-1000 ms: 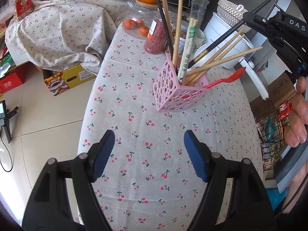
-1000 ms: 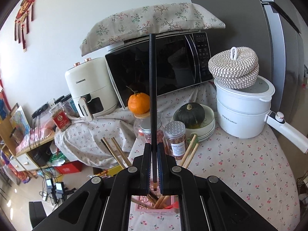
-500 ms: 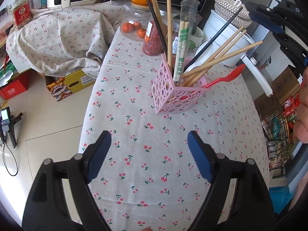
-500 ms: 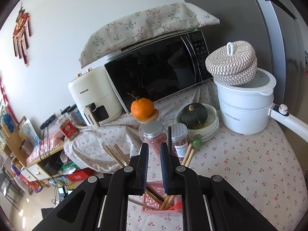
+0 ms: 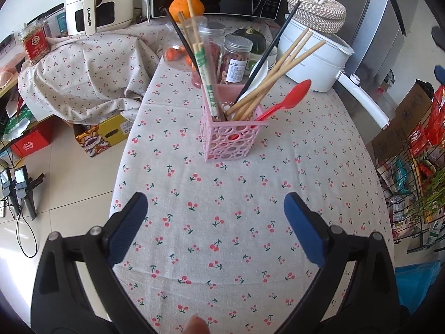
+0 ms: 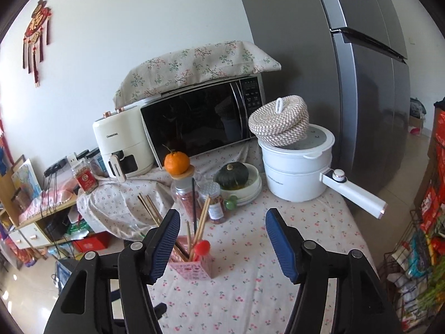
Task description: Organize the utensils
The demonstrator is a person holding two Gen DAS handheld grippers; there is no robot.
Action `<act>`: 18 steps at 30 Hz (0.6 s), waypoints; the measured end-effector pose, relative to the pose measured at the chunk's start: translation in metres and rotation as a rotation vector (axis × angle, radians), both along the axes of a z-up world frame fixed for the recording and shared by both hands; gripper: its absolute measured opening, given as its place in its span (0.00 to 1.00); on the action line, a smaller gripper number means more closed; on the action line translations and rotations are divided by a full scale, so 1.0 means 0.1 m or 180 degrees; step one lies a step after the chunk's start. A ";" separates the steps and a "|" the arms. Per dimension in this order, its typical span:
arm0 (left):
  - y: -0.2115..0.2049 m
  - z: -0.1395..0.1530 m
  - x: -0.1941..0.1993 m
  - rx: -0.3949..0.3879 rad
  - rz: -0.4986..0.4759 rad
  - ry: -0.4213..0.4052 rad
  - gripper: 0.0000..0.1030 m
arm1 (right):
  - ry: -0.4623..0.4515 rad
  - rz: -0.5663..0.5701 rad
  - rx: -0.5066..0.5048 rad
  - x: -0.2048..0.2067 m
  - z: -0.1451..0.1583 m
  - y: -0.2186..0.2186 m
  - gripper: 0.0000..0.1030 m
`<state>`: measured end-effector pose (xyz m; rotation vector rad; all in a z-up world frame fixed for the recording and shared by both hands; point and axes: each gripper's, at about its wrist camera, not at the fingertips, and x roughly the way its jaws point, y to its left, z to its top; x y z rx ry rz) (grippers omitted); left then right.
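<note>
A pink perforated utensil holder (image 5: 232,140) stands on the cherry-print tablecloth (image 5: 250,208). It holds several wooden chopsticks (image 5: 281,64), two black chopsticks (image 5: 274,44), a paper-wrapped pair (image 5: 205,72) and a red spoon (image 5: 289,100). My left gripper (image 5: 215,220) is open and empty, low over the cloth in front of the holder. In the right wrist view the holder (image 6: 192,261) sits below and left of my right gripper (image 6: 222,239), which is open, empty and raised above the table.
Behind the holder stand spice jars (image 5: 236,58), a jar with an orange on it (image 6: 178,162), a bowl with a dark squash (image 6: 232,175), a white pot with long handle (image 6: 300,169), a microwave (image 6: 200,119) and an air fryer (image 6: 119,147). A wire rack (image 5: 417,172) stands right of the table.
My right gripper let go of the black chopstick, which now stands in the holder, then opened wide and rose away. The left gripper pulled back a little and stayed open.
</note>
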<state>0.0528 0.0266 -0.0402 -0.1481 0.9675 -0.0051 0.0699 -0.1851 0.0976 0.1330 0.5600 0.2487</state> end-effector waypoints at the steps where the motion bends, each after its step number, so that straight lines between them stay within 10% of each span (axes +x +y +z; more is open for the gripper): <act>1: -0.04 0.02 -0.05 0.0008 0.0005 -0.0033 0.95 | 0.0053 -0.0043 -0.0032 -0.07 -0.05 -0.06 0.71; 18: -0.30 0.18 -0.71 0.0225 0.0133 -0.0366 0.96 | 0.0488 -0.0296 -0.0334 -0.77 -0.71 -0.46 1.00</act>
